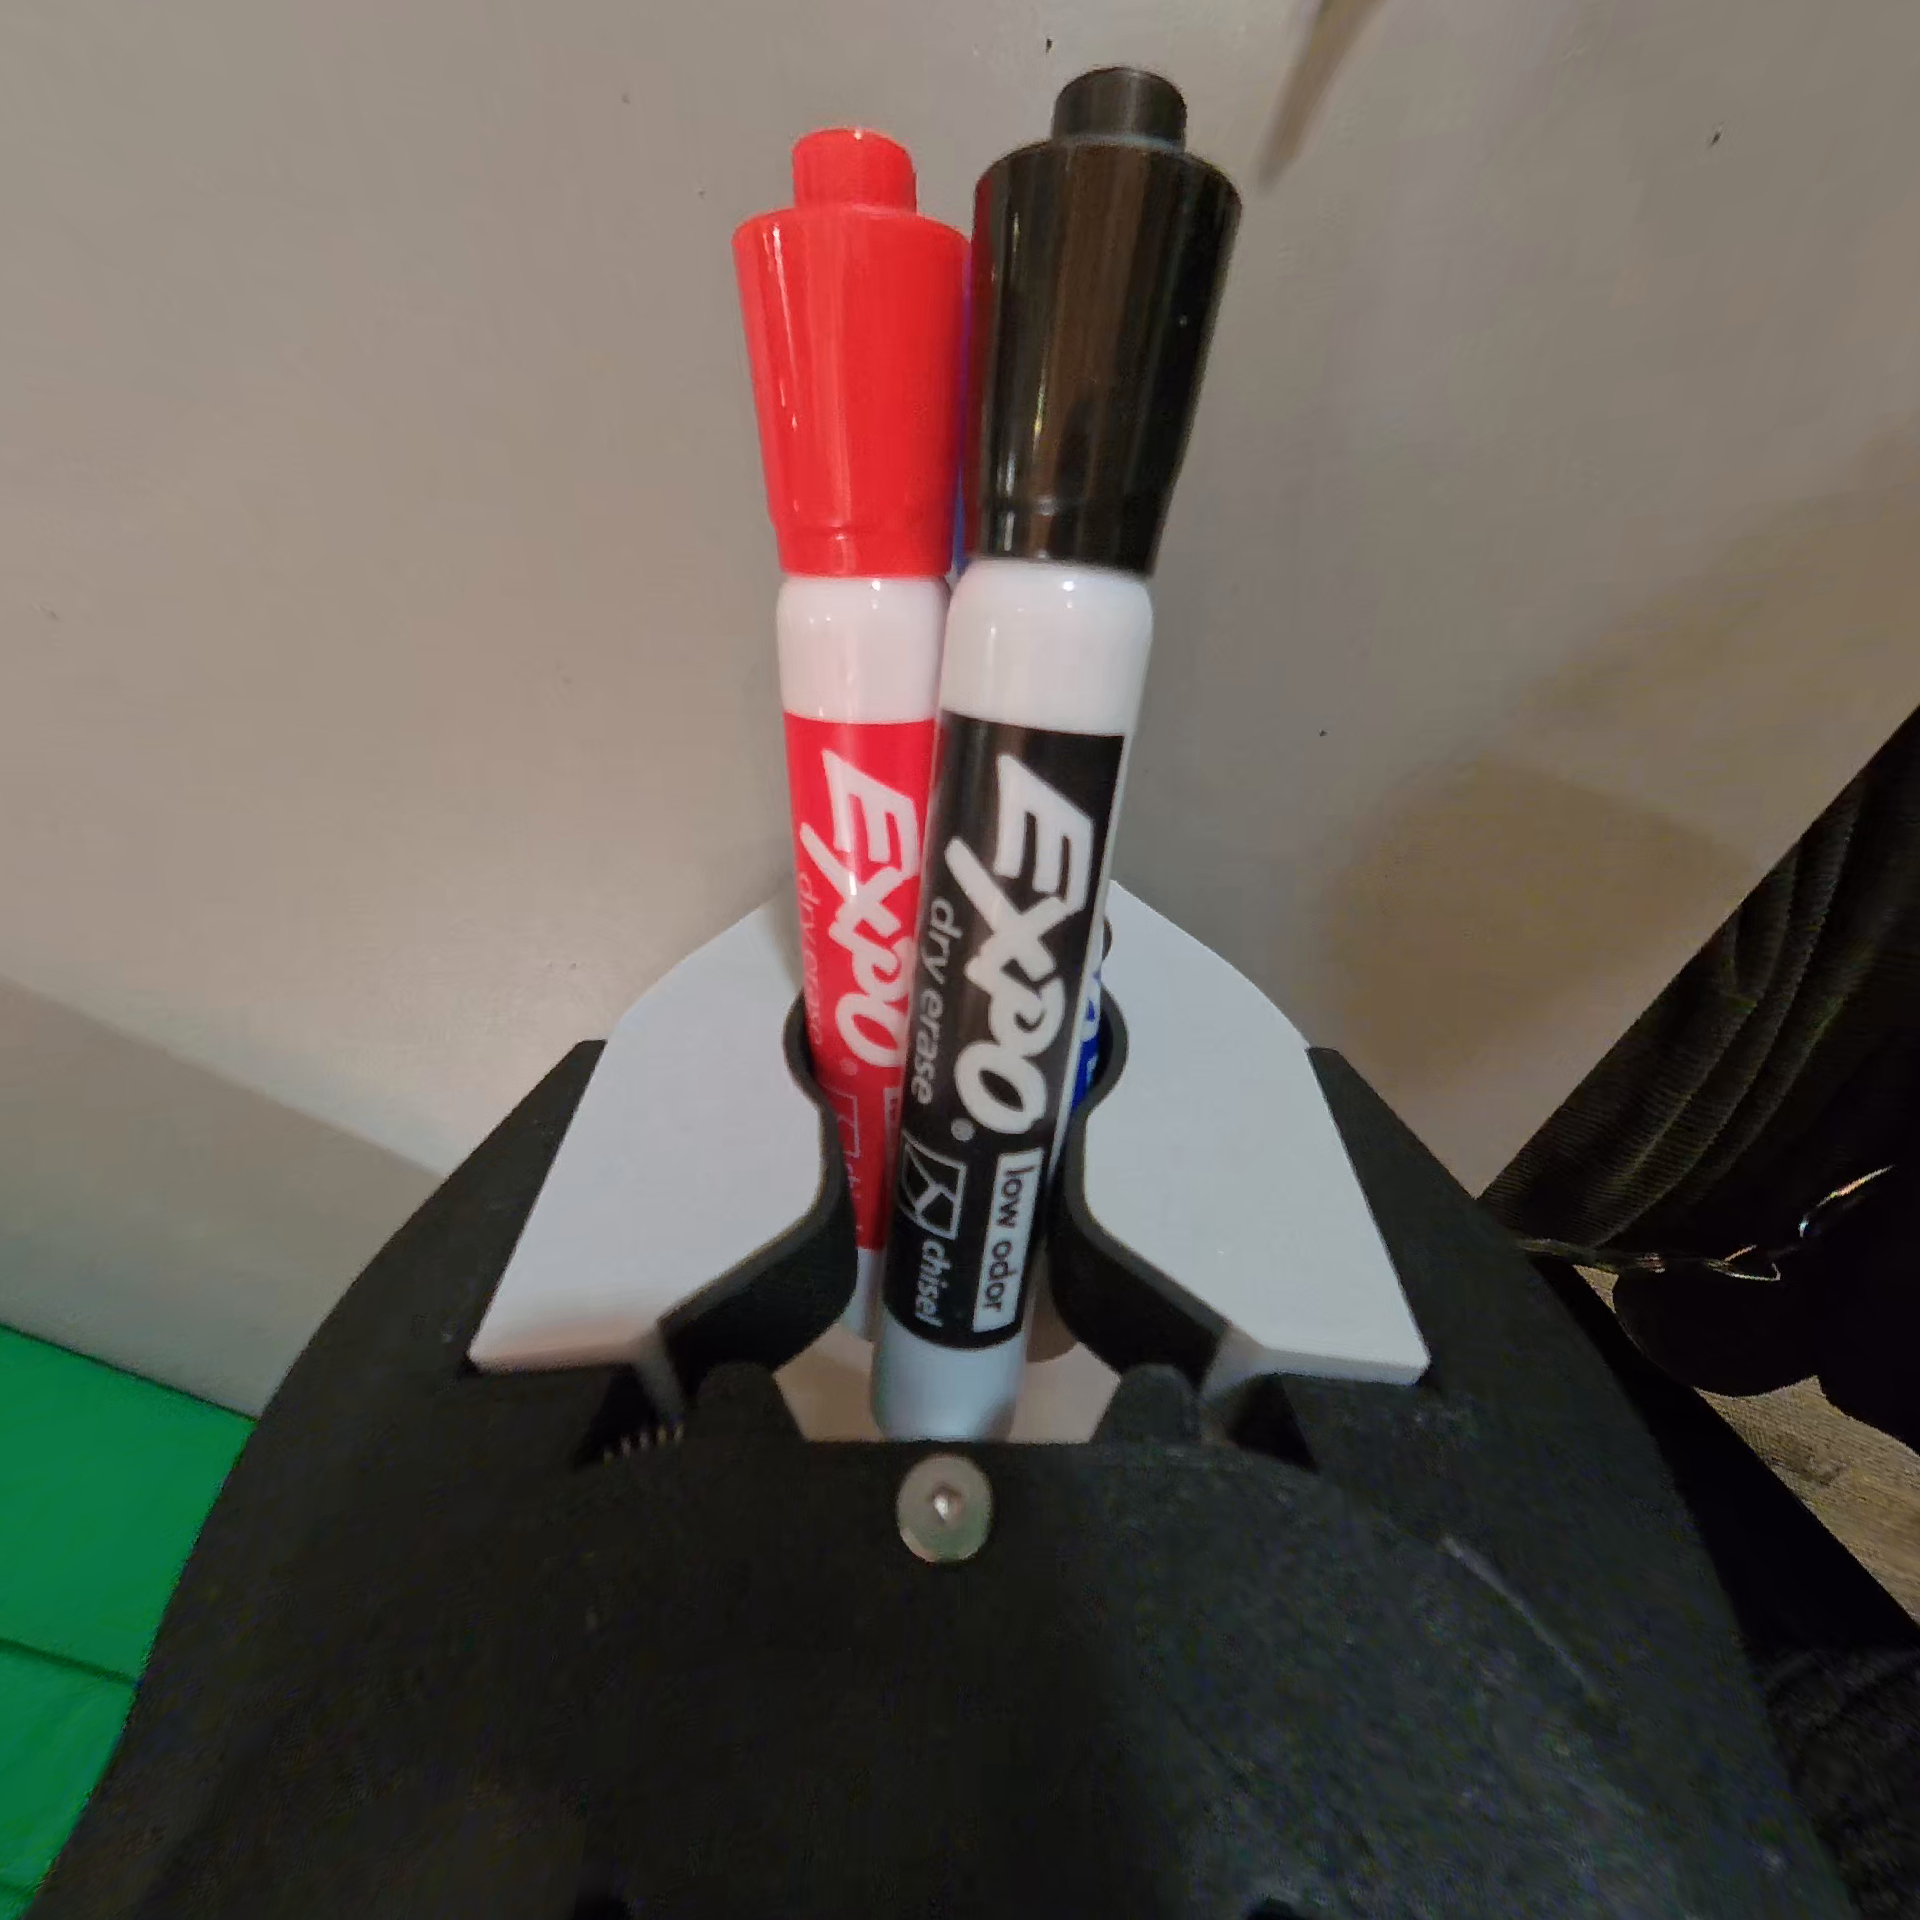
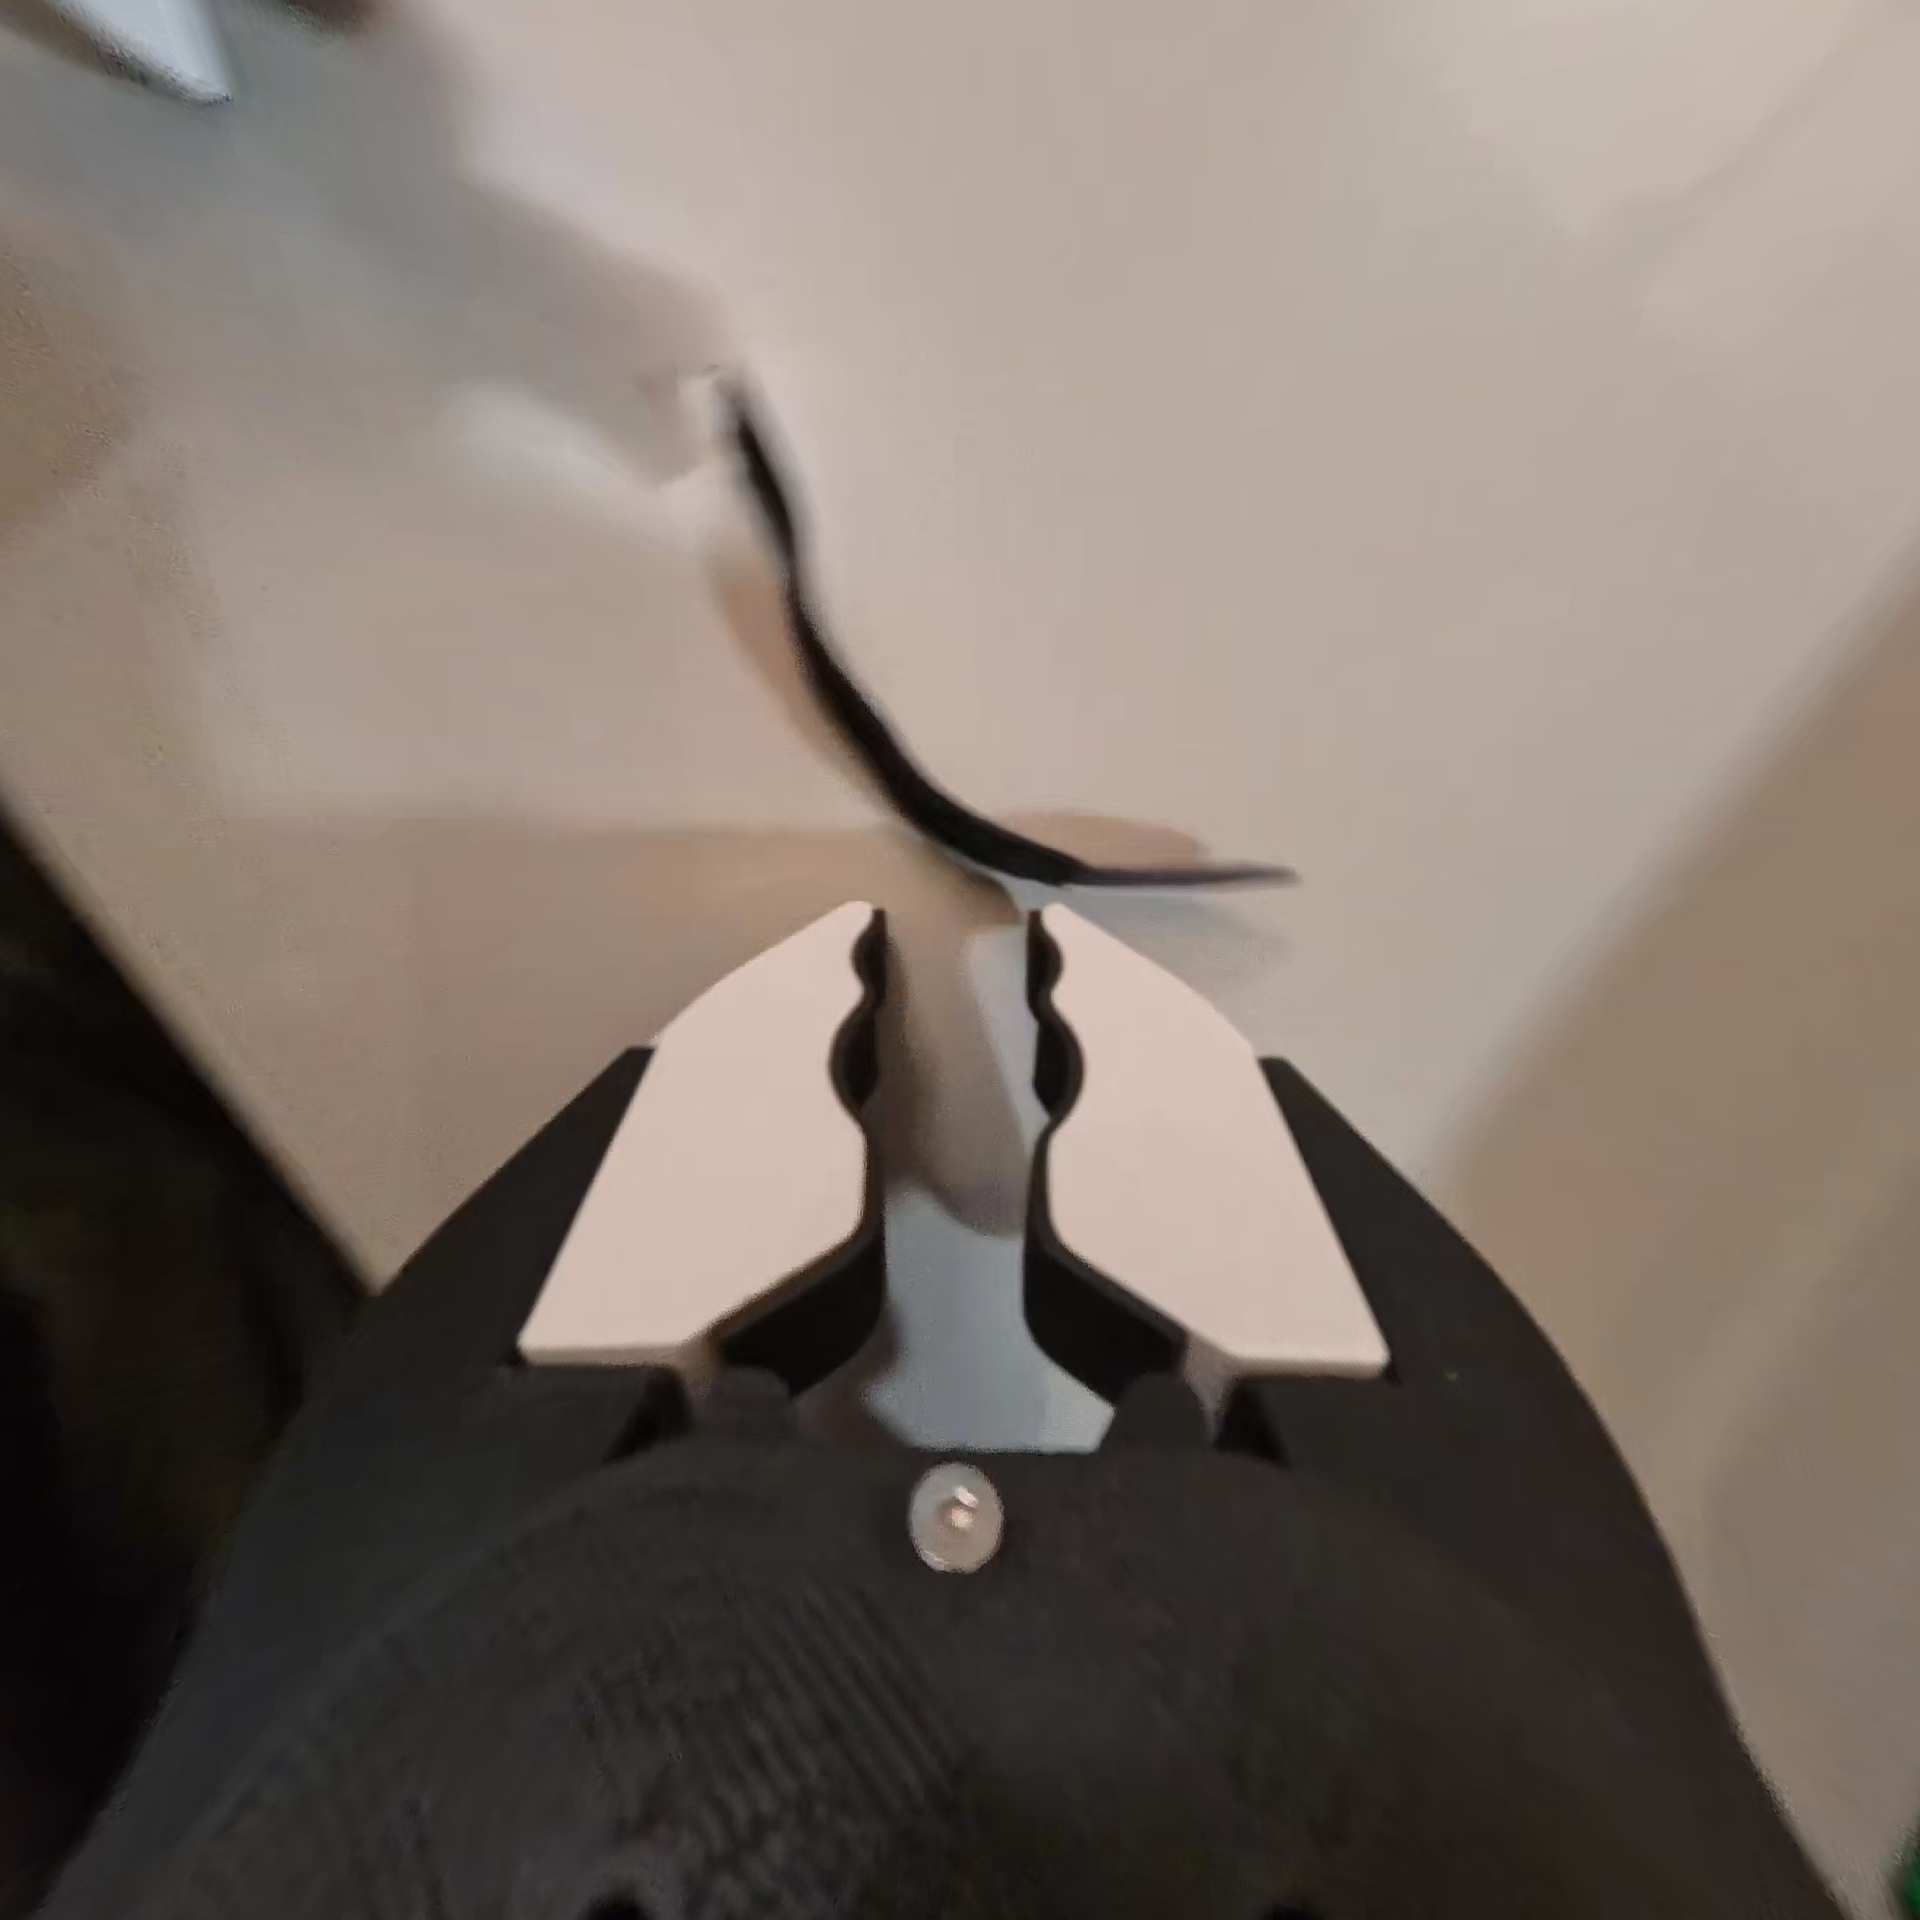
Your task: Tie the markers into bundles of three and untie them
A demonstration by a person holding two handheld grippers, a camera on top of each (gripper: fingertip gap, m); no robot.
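My left gripper (image 1: 951,935) is shut on three markers held upright against a pale wall: a red marker (image 1: 847,416), a black marker (image 1: 1101,364), and a blue marker (image 1: 1086,1039) mostly hidden behind them. No tie shows around them. The right wrist view is blurred by motion. My right gripper (image 2: 956,920) has its jaws nearly together on a pale strip that continues into a black tie (image 2: 831,675) curving up and left from the fingertips in the air. A blurred streak (image 1: 1299,94) shows at the top of the left wrist view.
A green cloth (image 1: 83,1507) lies at the lower left. A black bag with straps (image 1: 1766,1039) stands at the right. A dark shape (image 2: 125,1195) fills the left edge of the right wrist view. A pale wall (image 1: 416,520) is behind. Spacing between my two grippers at the tips: around 25 cm.
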